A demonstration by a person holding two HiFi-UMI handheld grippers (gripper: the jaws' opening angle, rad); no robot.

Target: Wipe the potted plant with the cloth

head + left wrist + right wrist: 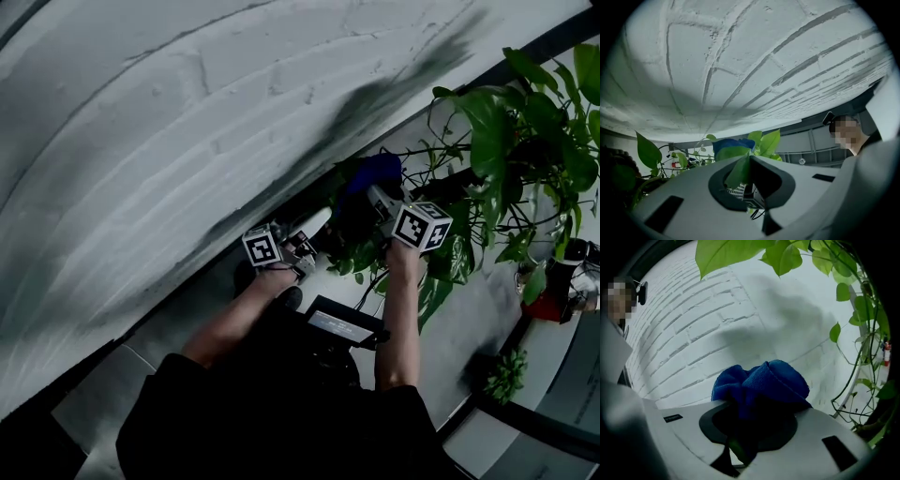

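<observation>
Against the white brick wall (187, 141), both grippers are up among the trailing stems of the potted plant (525, 141)

Left gripper (745, 168): clamped on a single leaf (737, 172), jaws fully together on it, holding it out from the rest of the foliage

Right gripper (757, 427): pinching the blue cloth (761, 383), which is bunched and bulges past the jaws. The left gripper view shows the cloth just behind the held leaf

My read: this is the wiping step, with the leaf steadied and the cloth brought close to it. Next I'd lay the cloth against the leaf face and draw it along lightly, taking care not to tear the leaf from its stem

Containers: I cannot make out the plant's pot in any view, since foliage and the arms cover where it would sit
</observation>
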